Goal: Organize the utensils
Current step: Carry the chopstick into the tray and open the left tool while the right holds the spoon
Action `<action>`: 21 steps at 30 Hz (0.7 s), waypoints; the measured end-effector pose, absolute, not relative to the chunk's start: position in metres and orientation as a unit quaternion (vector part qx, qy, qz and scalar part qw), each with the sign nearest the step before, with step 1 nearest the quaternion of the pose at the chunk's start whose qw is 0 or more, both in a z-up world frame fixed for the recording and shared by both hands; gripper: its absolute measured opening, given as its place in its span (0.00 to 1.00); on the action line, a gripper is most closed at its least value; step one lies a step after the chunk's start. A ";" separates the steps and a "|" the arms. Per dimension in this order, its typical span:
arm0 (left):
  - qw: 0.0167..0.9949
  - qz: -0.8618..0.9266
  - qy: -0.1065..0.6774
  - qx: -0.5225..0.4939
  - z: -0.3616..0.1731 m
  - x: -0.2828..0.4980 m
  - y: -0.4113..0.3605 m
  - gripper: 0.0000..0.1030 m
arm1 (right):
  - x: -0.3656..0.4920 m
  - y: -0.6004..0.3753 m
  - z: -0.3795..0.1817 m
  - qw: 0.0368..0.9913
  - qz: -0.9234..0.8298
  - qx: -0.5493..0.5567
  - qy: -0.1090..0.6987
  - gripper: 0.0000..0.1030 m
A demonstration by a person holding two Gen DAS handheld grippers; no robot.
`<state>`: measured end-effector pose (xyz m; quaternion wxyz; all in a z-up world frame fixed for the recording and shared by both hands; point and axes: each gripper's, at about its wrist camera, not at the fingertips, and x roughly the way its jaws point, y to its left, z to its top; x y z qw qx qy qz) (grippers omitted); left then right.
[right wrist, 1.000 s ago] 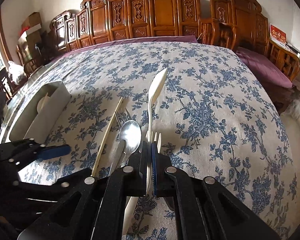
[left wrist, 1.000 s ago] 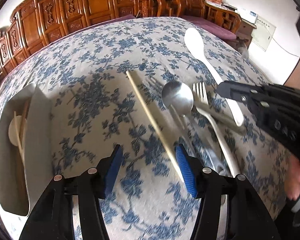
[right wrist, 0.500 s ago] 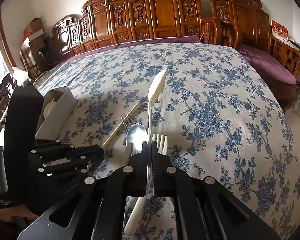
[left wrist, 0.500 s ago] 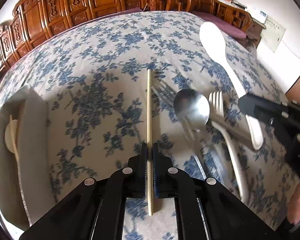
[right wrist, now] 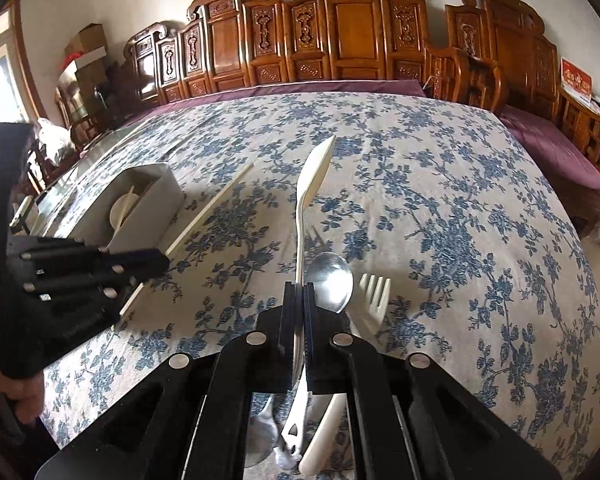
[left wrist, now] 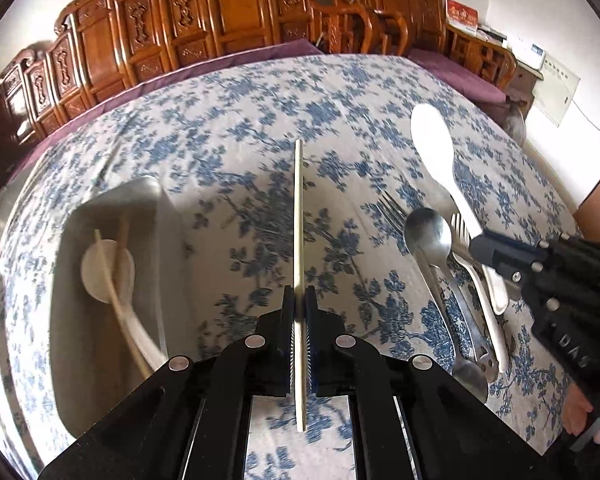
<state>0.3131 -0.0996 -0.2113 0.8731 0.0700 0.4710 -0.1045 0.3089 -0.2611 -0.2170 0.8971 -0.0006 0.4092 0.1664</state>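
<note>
My left gripper (left wrist: 299, 300) is shut on a pale chopstick (left wrist: 298, 216) and holds it above the cloth, just right of the white utensil tray (left wrist: 112, 200). The tray holds a white spoon (left wrist: 108, 268) and another chopstick (left wrist: 112, 276). My right gripper (right wrist: 299, 296) is shut on the handle of a white rice paddle (right wrist: 314, 172), lifted over the utensil pile. A metal spoon (right wrist: 330, 280), a white plastic fork (right wrist: 374, 292) and a metal fork (left wrist: 392, 210) lie on the cloth under it. The right gripper (left wrist: 486, 250) also shows in the left wrist view.
The table is covered by a blue floral cloth (right wrist: 460, 200). Carved wooden chairs (right wrist: 340, 28) line the far edge. The tray (right wrist: 144, 200) stands at the left in the right wrist view, with the left gripper (right wrist: 162, 260) beside it.
My left gripper shut on the chopstick, lifted it and moved it left toward the tray. My right gripper has raised the rice paddle slightly off the pile.
</note>
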 end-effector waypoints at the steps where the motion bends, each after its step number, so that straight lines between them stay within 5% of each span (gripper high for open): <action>1: 0.874 -0.104 0.470 0.070 -0.209 0.312 -0.098 0.04 | 0.308 -0.258 -0.217 0.897 0.168 -0.003 0.410 0.05; 21: 0.891 -0.100 0.439 0.060 -0.169 0.285 -0.046 0.04 | 0.290 -0.227 -0.206 0.895 0.207 -0.022 0.396 0.05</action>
